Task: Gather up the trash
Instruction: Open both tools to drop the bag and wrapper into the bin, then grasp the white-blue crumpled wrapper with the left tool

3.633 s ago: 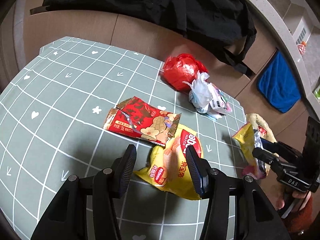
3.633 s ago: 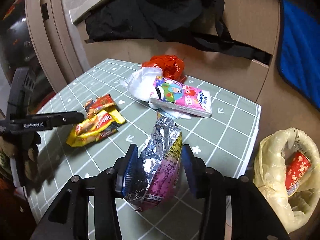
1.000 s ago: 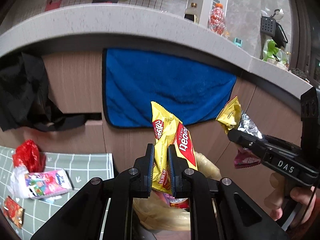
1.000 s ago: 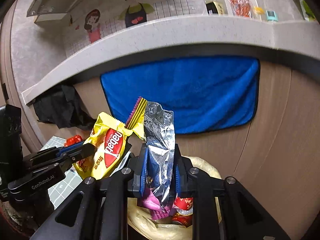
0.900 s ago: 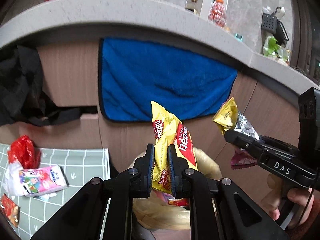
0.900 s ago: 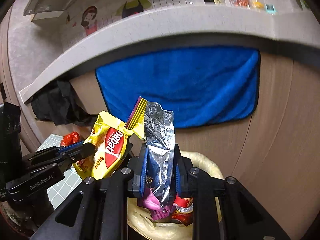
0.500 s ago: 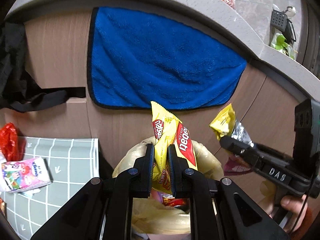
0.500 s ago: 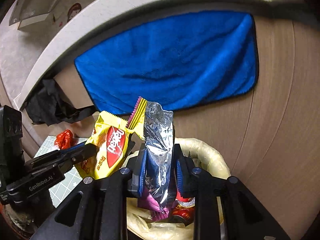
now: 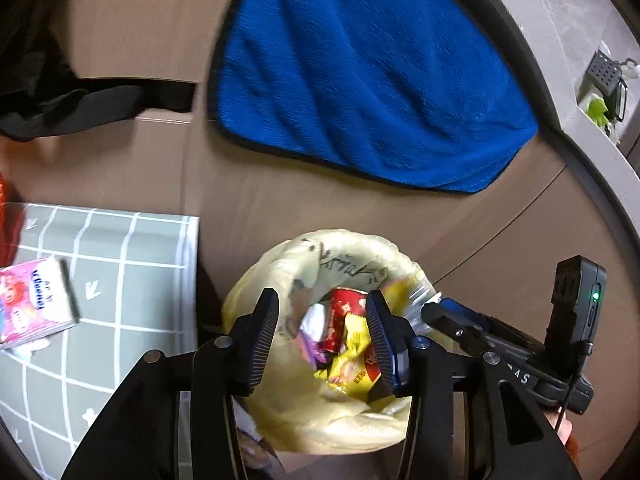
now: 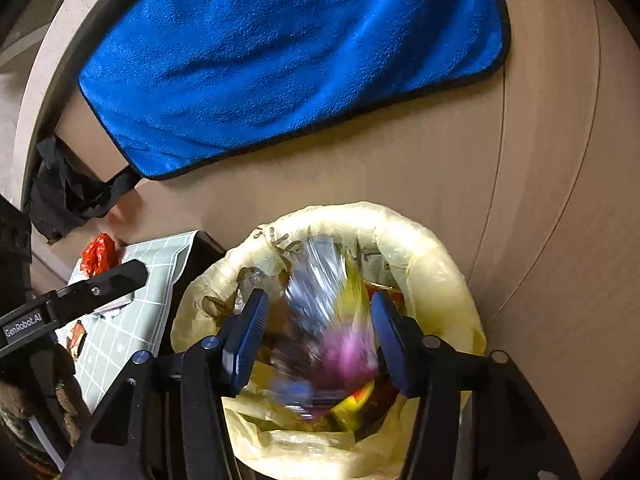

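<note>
Both wrappers loose over the trash bag

Our left gripper [image 9: 320, 332] has just spread its fingers above the yellowish trash bag [image 9: 352, 248]; the yellow wrapper [image 9: 352, 364] lies inside the bag, between them but untouched. Our right gripper [image 10: 318, 344] has likewise just opened, and the silver-and-pink wrapper [image 10: 332, 320] shows blurred between its fingers, free of both. At nine o'clock on the desk [image 9: 132, 280] lies a pink tissue pack [image 9: 36, 304]; a blue towel [image 10: 280, 52] hangs at twelve.
</note>
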A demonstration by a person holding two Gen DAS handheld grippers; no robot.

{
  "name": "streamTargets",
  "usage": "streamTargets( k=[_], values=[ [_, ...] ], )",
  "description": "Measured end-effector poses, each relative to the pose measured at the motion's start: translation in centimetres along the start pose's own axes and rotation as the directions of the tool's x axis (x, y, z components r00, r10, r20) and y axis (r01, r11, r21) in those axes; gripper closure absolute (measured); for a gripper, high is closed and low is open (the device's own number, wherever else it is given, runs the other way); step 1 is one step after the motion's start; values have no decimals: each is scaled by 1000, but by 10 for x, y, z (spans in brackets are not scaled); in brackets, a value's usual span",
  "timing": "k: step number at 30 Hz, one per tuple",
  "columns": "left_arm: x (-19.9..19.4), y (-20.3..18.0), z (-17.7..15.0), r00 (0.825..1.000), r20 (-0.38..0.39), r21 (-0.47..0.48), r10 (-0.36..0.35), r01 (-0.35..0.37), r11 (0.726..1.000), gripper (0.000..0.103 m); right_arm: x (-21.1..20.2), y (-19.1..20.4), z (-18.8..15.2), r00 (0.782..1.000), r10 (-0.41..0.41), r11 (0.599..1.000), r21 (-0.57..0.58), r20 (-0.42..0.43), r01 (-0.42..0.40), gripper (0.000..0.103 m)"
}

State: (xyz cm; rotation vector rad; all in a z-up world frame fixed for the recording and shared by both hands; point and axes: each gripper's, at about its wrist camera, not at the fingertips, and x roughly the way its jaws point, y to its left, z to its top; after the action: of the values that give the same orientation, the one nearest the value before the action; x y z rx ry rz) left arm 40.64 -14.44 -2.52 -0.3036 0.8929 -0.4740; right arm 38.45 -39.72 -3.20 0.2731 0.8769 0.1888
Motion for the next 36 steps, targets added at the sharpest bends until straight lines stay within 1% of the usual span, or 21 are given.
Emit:
streamTargets(
  k=[2,5,7,9,11,14,16,17,19,21,23,26,29,30,31,34,36],
  values=[
    [-9,3,-4,1000,6,8,14,-14,1000,57,-4,4,0,1000,-12,1000,-10,25,12,46],
    [-29,11,-14,999,22,27,40,-41,999,57,-11,12,2,998,-40,999,-34,50,42,44],
    [-47,18,-18,997,50,48,67,-69,996,57,-18,20,3,998,-13,998,-54,64,16,44],
    [-68,27,-23,991,90,72,103,-110,991,57,-25,32,2,997,8,997,-79,82,-1,44],
    [-87,37,-27,982,125,91,139,-151,984,57,-33,47,2,994,13,992,-126,108,1,44],
    [-122,65,-35,963,172,93,206,-224,970,57,-47,77,0,986,18,979,-204,163,16,44],
    [-140,82,-37,953,188,71,237,-254,965,57,-54,100,-1,979,35,972,-234,199,13,44],
    [-154,98,-38,945,198,45,260,-273,961,57,-55,106,-1,977,44,971,-239,207,7,44],
    [-173,122,-40,934,210,4,288,-296,955,57,-56,124,0,974,87,968,-248,211,-32,44],
    [-195,149,-43,919,221,-46,327,-325,945,57,-50,144,0,975,136,959,-270,177,-85,44],
    [-216,177,-47,906,225,-96,360,-347,933,57,-45,164,-4,974,169,945,-305,149,-117,44],
    [-242,214,-53,891,224,-158,394,-365,917,56,-35,199,-12,974,190,921,-365,123,-134,44],
    [-261,243,-59,880,227,-201,418,-378,904,56,-24,221,-17,975,211,906,-389,76,-165,44],
    [-266,253,-62,880,222,-212,421,-378,901,55,-19,229,-18,975,214,902,-396,59,-174,44],
    [-269,262,-65,886,207,-215,416,-373,902,54,-14,240,-20,976,215,897,-403,44,-180,44],
    [-265,282,-74,915,156,-216,373,-337,917,53,-3,263,-28,975,220,887,-420,21,-191,44],
    [-255,292,-82,931,114,-224,346,-315,922,53,3,275,-34,974,228,877,-435,2,-204,44]
  ],
)
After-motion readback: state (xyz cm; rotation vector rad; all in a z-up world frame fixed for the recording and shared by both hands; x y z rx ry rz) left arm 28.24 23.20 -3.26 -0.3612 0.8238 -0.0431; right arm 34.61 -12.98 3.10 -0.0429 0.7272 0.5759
